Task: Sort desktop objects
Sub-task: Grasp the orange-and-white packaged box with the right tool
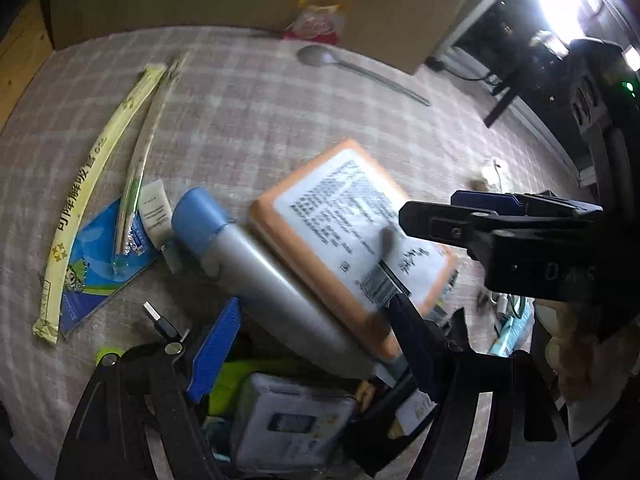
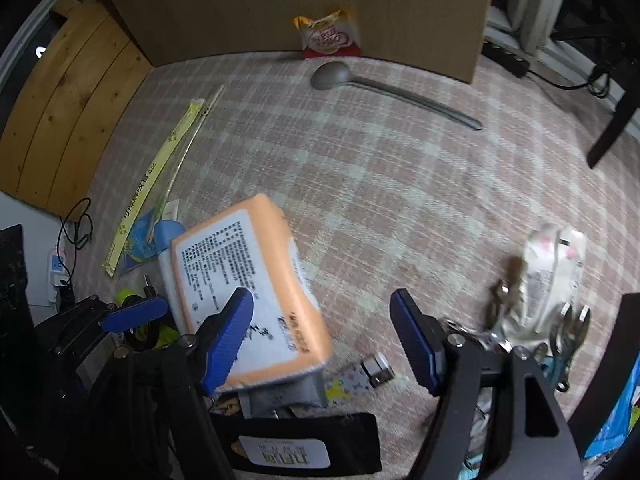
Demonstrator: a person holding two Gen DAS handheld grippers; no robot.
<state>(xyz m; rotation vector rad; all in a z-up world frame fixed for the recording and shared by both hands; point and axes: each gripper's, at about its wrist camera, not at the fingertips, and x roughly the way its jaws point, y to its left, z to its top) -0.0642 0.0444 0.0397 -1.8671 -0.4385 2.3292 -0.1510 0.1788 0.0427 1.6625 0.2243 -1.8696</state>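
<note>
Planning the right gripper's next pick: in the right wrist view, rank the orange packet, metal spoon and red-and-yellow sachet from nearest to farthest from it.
1. Orange packet, at the right gripper's left finger.
2. Metal spoon, far across the cloth.
3. Red-and-yellow sachet, against the cardboard box.

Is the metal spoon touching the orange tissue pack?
Apart. The right wrist view shows bare checked cloth between the spoon and the orange tissue pack.

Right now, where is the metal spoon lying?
The metal spoon lies at the far side of the checked cloth, its bowl just before the snack packet that leans on the cardboard box.
</note>
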